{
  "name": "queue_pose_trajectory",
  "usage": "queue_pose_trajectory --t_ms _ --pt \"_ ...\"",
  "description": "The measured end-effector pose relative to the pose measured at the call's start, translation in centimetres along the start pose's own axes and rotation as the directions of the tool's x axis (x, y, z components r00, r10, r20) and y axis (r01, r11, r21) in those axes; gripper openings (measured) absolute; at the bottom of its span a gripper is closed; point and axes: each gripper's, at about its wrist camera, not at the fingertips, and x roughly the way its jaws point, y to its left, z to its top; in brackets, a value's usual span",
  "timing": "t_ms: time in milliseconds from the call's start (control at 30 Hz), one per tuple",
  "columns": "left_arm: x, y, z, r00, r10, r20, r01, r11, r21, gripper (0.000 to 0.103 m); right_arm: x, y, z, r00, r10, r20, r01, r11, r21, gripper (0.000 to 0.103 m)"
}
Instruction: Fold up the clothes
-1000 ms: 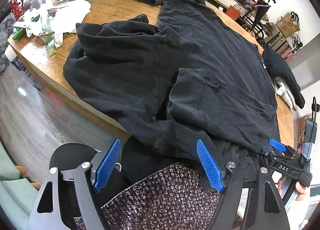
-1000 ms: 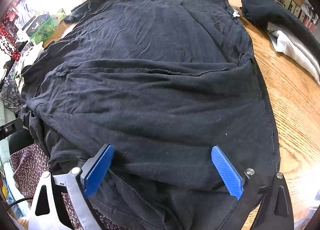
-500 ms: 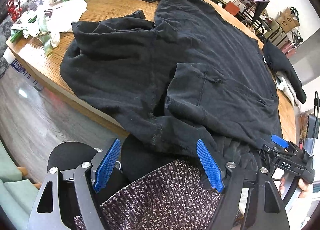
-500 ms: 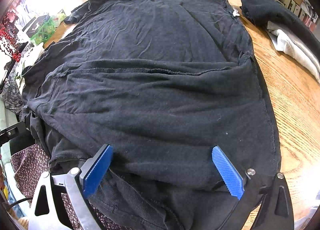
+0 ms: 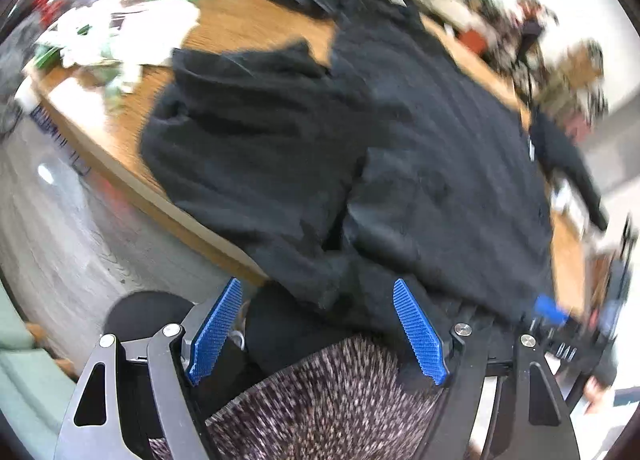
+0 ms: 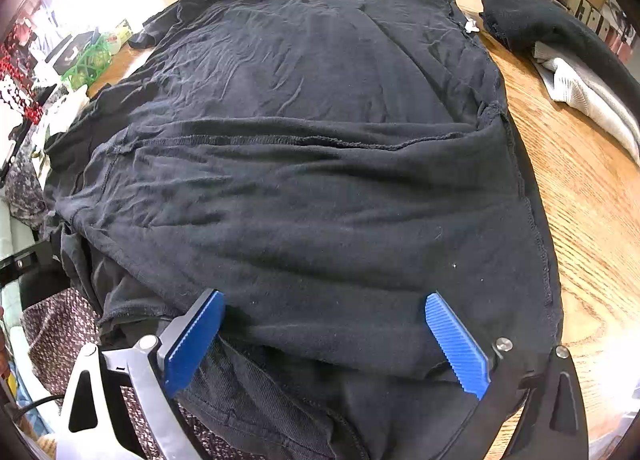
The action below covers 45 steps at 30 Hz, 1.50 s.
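A black shirt (image 6: 312, 164) lies spread over the wooden table (image 6: 592, 220), its long axis running from the frame's bottom toward the top. The left gripper (image 5: 320, 324) and right gripper (image 6: 324, 344) both gape, holding nothing.

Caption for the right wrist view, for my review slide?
Open right gripper poised at the near hem of a black shirt spread over a wooden table.

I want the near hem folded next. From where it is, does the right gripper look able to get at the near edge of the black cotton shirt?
Probably yes. The right gripper stands open with the black cotton shirt's near edge lying loose between its blue pads, and nothing covers the cloth there.
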Motion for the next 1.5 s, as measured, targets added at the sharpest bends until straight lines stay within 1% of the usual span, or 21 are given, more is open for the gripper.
queue_pose_trajectory --t_ms 67,100,167,233,300,400,500,533,600,667,733,800,867,933,967,1067,1100,1167,1300,1400,1500 --pt "-0.9 1.8 1.4 0.999 0.008 0.046 -0.004 0.997 -0.076 0.079 -0.5 -0.8 0.0 0.999 0.033 -0.002 -0.033 0.999 0.040 0.097" --pt "-1.2 2.6 2.0 0.998 0.023 0.060 -0.017 0.995 -0.100 0.079 -0.8 -1.0 -0.1 0.999 0.048 -0.001 -0.048 0.997 0.058 0.093" --pt "-1.0 4.3 3.1 0.995 0.078 0.060 -0.067 0.985 -0.162 0.078 -1.8 -1.5 -0.2 0.996 0.088 0.015 -0.089 0.992 0.089 0.092" --pt "-0.5 5.8 3.7 0.994 0.095 0.047 -0.081 0.969 -0.232 0.078 -2.8 -1.6 -0.3 0.994 0.103 0.041 -0.107 0.990 0.090 0.092" --pt "0.4 7.2 3.9 0.997 0.076 0.019 -0.067 0.950 -0.304 0.078 -3.5 -1.4 -0.4 0.992 0.112 0.055 -0.116 0.990 0.083 0.092" --pt "2.1 8.7 3.5 0.999 0.023 -0.026 -0.032 0.919 -0.393 0.078 -4.1 -1.0 -0.6 0.989 0.138 0.059 -0.142 0.987 0.073 0.092" --pt "3.2 9.3 3.1 0.999 -0.003 -0.037 -0.014 0.889 -0.458 0.078 -4.3 -0.8 -0.6 0.986 0.156 0.057 -0.159 0.985 0.067 0.092" --pt "3.4 9.3 3.0 0.999 -0.010 -0.037 -0.009 0.883 -0.470 0.078 -4.2 -0.6 -0.6 0.986 0.159 0.056 -0.163 0.984 0.065 0.092" --pt "3.5 9.0 3.0 0.999 -0.023 -0.027 0.007 0.878 -0.479 0.078 -3.8 -0.3 -0.5 0.985 0.167 0.050 -0.169 0.983 0.063 0.092" --pt "3.7 8.6 3.0 0.999 -0.029 -0.024 0.014 0.879 -0.476 0.077 -3.6 -0.3 -0.6 0.985 0.170 0.040 -0.173 0.983 0.063 0.092" --pt "3.8 8.6 3.0 0.999 -0.024 -0.024 0.009 0.882 -0.472 0.069 -3.3 -0.4 -0.7 0.984 0.175 0.033 -0.177 0.982 0.070 0.092" --pt "3.8 8.7 3.1 0.999 -0.026 -0.019 0.014 0.882 -0.470 0.038 -3.1 -0.6 -0.8 0.983 0.181 0.028 -0.183 0.980 0.080 0.092" --pt "3.8 8.7 3.1 0.999 -0.031 -0.019 0.019 0.885 -0.466 0.028 -3.0 -0.8 -0.9 0.983 0.184 0.024 -0.186 0.979 0.089 0.092" --pt "3.7 8.5 2.9 1.000 -0.019 -0.017 0.009 0.895 -0.447 0.026 -3.0 -0.9 -1.0 0.982 0.188 0.024 -0.189 0.978 0.093 0.092" --pt "3.6 8.3 2.8 1.000 -0.013 -0.014 0.005 0.899 -0.439 0.022 -3.0 -0.9 -1.0 0.982 0.189 0.024 -0.191 0.977 0.095 0.092" --pt "2.9 8.3 2.5 1.000 0.002 0.000 -0.002 0.909 -0.416 0.009 -2.9 -0.9 -1.1 0.981 0.192 0.022 -0.193 0.976 0.099 0.092" --pt "2.6 8.4 2.4 1.000 -0.011 0.015 0.016 0.912 -0.409 0.002 -2.9 -0.9 -1.1 0.981 0.193 0.021 -0.194 0.976 0.100 0.092" --pt "1.8 8.3 2.3 0.998 -0.043 0.044 0.057 0.915 -0.399 0.002 -2.9 -0.9 -1.1 0.980 0.198 0.020 -0.199 0.975 0.099 0.092" --pt "-0.1 7.4 2.7 0.990 -0.071 0.119 0.108 0.932 -0.345 0.002 -2.6 -0.8 -1.1 0.979 0.202 0.011 -0.202 0.974 0.100 0.092" --pt "-1.2 6.3 3.1 0.982 -0.091 0.163 0.138 0.944 -0.300 0.001 -2.5 -0.8 -1.2 0.978 0.209 0.009 -0.209 0.973 0.101 0.092" --pt "-2.0 4.9 3.5 0.975 -0.104 0.196 0.152 0.956 -0.252 0.001 -2.5 -0.8 -1.2 0.977 0.214 0.008 -0.214 0.971 0.105 0.092"
